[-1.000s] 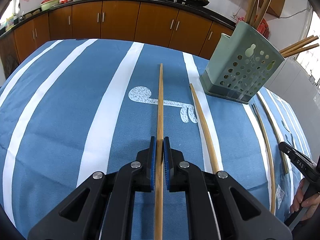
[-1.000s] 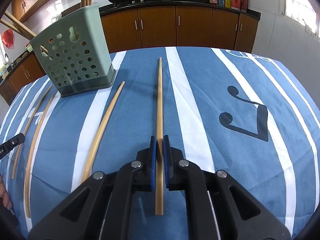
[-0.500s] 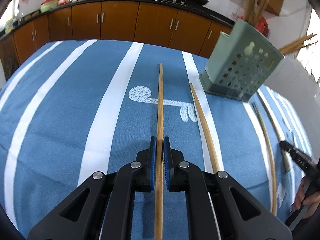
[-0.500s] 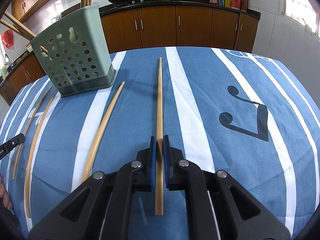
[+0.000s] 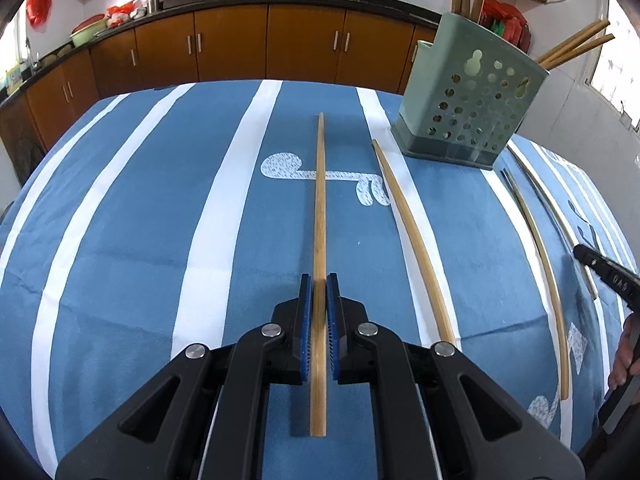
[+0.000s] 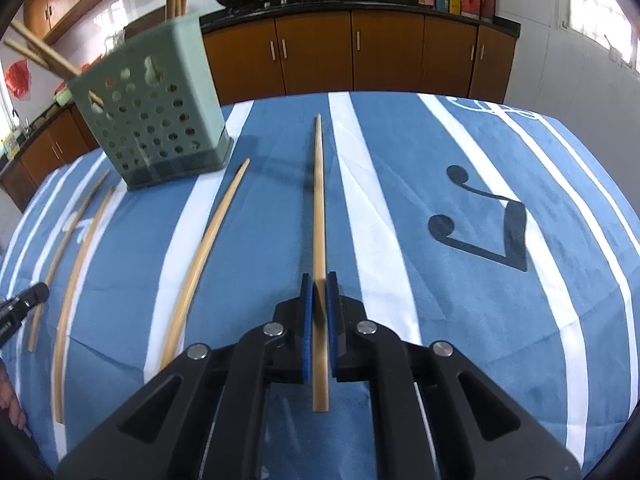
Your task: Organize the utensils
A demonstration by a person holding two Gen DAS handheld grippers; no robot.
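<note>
My left gripper [image 5: 319, 280] is shut on a long wooden chopstick [image 5: 319, 200] that points forward over the blue striped cloth. My right gripper [image 6: 319, 280] is shut on another wooden chopstick [image 6: 318, 200], lifted slightly with its shadow on the cloth. A green perforated utensil holder [image 5: 468, 100] stands at the right in the left wrist view, several chopsticks sticking out of it. It also shows in the right wrist view [image 6: 152, 120], at the left. Loose chopsticks lie on the cloth [image 5: 412, 236] [image 6: 204, 256].
More loose chopsticks lie beside the holder [image 5: 540, 256] [image 6: 80, 256]. The other gripper's tip shows at the frame edges [image 5: 604, 272] [image 6: 20, 304]. Brown kitchen cabinets [image 5: 240, 44] stand behind the table, with woks on the counter.
Both grippers have risen and tilted with their chopsticks held. The holder sits lower in the left view; the right view has shifted and blurred a little.
</note>
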